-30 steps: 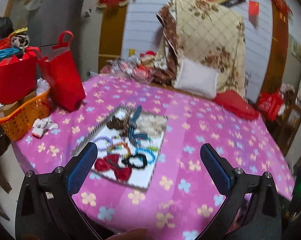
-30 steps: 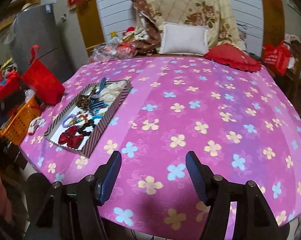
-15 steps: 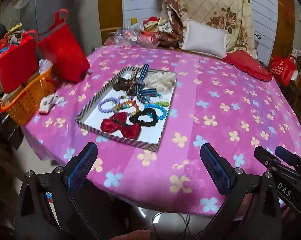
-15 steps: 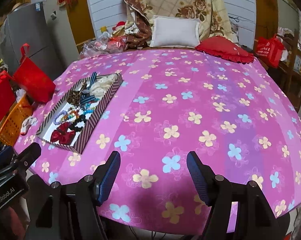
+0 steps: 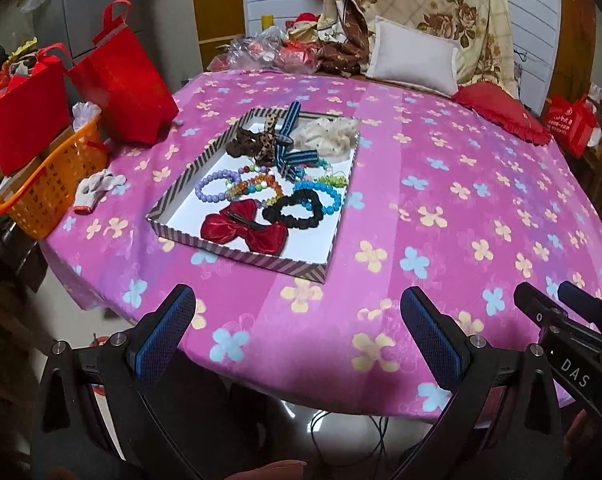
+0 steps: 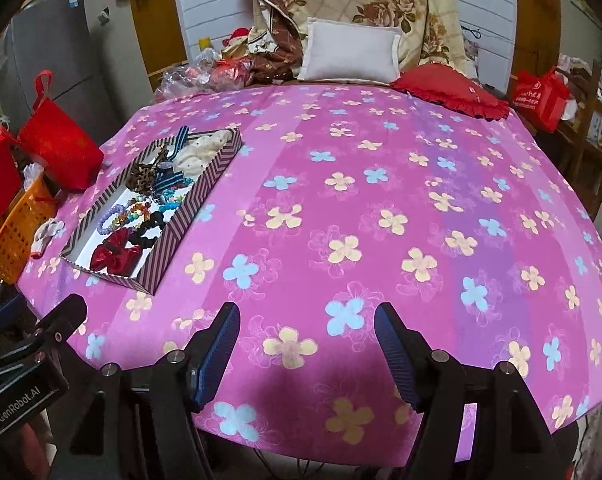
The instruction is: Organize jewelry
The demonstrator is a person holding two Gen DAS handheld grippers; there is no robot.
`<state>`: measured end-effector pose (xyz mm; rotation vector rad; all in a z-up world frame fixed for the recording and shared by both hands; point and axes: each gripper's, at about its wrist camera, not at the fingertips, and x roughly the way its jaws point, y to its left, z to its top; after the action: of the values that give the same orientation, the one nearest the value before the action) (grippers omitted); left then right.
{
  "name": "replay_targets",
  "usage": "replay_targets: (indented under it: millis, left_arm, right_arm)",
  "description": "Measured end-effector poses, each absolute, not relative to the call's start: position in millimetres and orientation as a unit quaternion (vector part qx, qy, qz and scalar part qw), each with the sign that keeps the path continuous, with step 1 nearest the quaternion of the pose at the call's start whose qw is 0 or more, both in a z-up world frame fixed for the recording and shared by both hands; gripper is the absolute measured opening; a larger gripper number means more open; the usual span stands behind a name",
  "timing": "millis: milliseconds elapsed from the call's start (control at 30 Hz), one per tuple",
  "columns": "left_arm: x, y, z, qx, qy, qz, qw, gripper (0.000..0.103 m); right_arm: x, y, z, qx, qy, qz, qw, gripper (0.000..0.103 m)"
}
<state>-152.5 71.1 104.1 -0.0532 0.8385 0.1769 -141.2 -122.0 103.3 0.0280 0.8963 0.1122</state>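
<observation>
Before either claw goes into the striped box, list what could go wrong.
1. The beaded bracelets lie tangled with the blue striped ribbon, so lifting one may drag out others.
2. The black fabric scrunchie touches the red velvet bow; a wide-open left claw could catch both.
3. The shallow striped cardboard box sits on smooth pink flowered tablecloth and might slide if nudged.
</observation>
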Motion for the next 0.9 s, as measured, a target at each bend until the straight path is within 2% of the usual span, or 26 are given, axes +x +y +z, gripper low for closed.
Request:
replay_targets:
  millis: [900]
  left_arm:
    - [-148.9,71.2,90.1,-0.024,0.423,0.076,0.903,0.102]
  right_arm:
    - [-138.4,-118.5,93.5,0.007,0.444,0.040,0.895,0.068]
